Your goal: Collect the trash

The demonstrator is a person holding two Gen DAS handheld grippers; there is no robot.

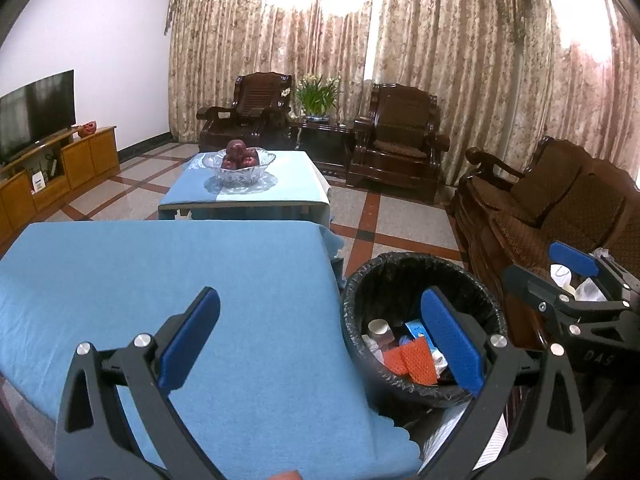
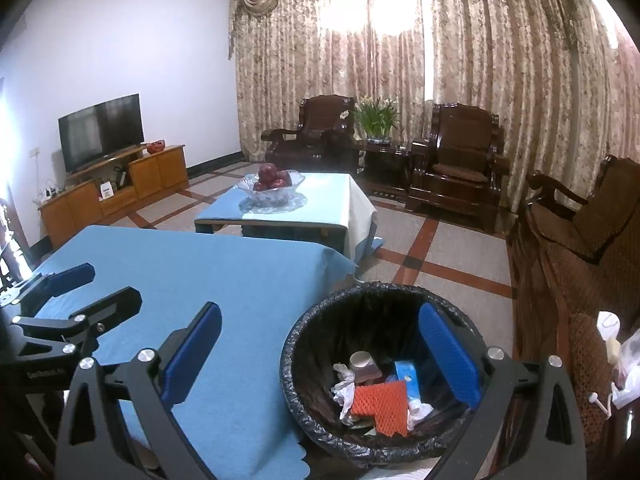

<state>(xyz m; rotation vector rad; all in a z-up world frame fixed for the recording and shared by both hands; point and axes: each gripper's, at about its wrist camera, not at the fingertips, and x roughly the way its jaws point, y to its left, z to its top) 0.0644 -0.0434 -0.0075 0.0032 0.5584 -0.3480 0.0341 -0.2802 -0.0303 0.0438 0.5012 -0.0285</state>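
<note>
Left gripper (image 1: 320,336) and right gripper (image 2: 320,344): both spread wide, empty. Black-lined round bin (image 2: 296,344) beside blue-clothed table (image 1: 160,272) holds light, crushable orange foam netting (image 2: 380,404); pinch an edge.

Black-lined bin (image 2: 384,368) upright, holding orange netting (image 2: 380,406).

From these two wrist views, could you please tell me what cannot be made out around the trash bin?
- Bin's bottom: both views, buried under the orange mesh, tissues and a small jar.
- Bin's near wall: right wrist view, cut off behind the right gripper.
- Blue carton's print: too small, partly behind the left gripper finger.
- White items on the sofa: blurred at the edge.
</note>
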